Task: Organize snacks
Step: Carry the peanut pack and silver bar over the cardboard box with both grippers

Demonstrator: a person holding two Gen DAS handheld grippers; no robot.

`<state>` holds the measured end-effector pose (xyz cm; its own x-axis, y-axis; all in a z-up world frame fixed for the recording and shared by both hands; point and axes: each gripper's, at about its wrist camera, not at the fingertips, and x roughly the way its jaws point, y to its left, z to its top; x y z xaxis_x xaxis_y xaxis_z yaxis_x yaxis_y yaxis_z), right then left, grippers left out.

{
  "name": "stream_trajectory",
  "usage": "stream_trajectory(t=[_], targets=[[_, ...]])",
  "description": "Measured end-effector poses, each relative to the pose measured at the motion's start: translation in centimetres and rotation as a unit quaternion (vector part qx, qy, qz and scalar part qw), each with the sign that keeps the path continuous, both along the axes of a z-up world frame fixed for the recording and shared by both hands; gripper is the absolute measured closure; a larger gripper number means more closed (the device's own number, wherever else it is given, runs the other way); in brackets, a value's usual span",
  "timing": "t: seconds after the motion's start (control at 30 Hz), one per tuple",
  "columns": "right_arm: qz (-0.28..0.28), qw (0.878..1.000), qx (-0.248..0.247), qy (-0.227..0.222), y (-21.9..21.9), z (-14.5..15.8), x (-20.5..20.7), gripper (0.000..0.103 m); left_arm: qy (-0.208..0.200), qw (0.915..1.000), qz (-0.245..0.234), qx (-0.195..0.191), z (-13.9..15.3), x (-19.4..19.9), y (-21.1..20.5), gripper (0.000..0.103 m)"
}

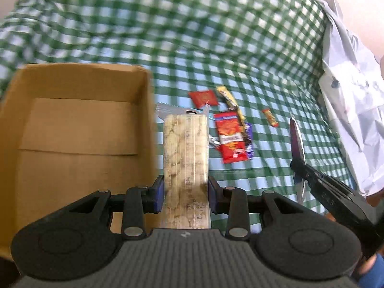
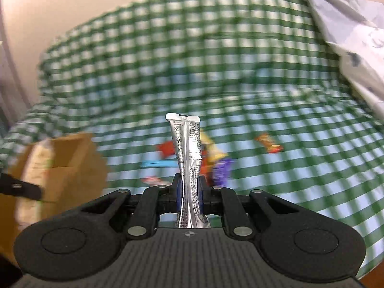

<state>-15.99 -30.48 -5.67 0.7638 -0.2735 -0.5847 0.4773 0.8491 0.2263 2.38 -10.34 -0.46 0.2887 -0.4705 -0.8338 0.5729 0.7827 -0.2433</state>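
My left gripper (image 1: 185, 187) is shut on a long clear pack of pale crackers (image 1: 184, 148), held above the cloth just right of an open cardboard box (image 1: 79, 81). In the right wrist view my right gripper (image 2: 190, 187) is shut on a slim silver sachet (image 2: 188, 148) that stands upright between the blue pads. The left wrist view shows the same sachet (image 1: 296, 139) edge-on at the right. Loose snacks lie on the green checked cloth: a large red packet (image 1: 230, 139), a small red packet (image 1: 203, 98), a yellow bar (image 1: 228, 98), a purple wrapper (image 1: 249, 141) and a small orange bar (image 1: 270, 117).
The box (image 2: 72, 158) shows only its bare bottom flaps in the left wrist view. A crumpled white plastic bag (image 1: 352, 96) lies along the right edge of the cloth. The checked cloth (image 1: 192, 36) is rumpled toward the back. The right wrist view is heavily blurred.
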Motion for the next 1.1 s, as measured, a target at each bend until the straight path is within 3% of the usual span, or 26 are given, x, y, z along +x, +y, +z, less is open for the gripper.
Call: stream_trajectory(t=[0.27,0.47,0.77,1.1], targets=[[0.109,0.993,0.037,-0.008,12.6,2.8,1.4,0.09,-0.004,0.9988,0.049,0.005,1.2,-1.8,10.6,0.063],[0.158,0.986,0.045,-0.003,19.2,4.3,1.2,0.09,-0.007,0.997,0.077,0.003,1.4,-3.4,16.5,0.063],[0.189,0.982,0.03,-0.002,24.9,5.8,-0.8,0.09,-0.026,0.995,0.095,-0.016,2.5,-5.6,20.9,0.063],[0.191,0.981,0.011,-0.004,27.0,6.7,-2.0,0.09,-0.033,0.9942,0.1,-0.021,2.7,-6.9,22.6,0.063]])
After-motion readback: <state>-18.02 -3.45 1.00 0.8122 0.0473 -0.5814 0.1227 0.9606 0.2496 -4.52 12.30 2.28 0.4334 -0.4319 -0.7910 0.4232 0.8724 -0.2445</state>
